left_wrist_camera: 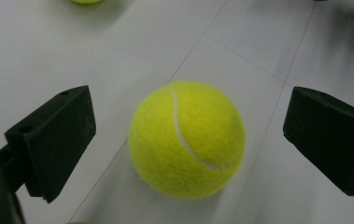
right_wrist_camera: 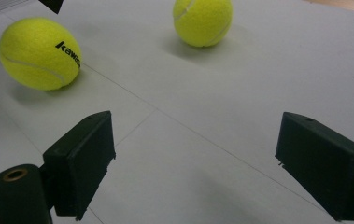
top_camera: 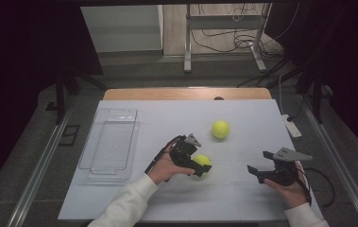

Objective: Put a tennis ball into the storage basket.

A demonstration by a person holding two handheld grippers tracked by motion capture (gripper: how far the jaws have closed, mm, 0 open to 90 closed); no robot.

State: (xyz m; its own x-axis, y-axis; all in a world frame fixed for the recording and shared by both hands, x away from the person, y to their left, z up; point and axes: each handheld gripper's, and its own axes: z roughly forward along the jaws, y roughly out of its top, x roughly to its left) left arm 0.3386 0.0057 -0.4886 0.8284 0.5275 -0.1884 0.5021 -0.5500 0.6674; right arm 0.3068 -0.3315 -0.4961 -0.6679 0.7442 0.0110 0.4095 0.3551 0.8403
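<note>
- Yellow near tennis ball (top_camera: 202,163) lies on the white surface (top_camera: 242,189) in the high view, at the left gripper (top_camera: 199,169); far tennis ball (top_camera: 220,129) beyond it, clear tray (top_camera: 110,142) well left of it.
- Left gripper view: jaws released, standing either side of that ball (left_wrist_camera: 187,139), not touching.
- Right gripper view: right gripper (right_wrist_camera: 193,168) jaws apart, nothing between them; the near ball (right_wrist_camera: 39,52) lies beyond.
</note>
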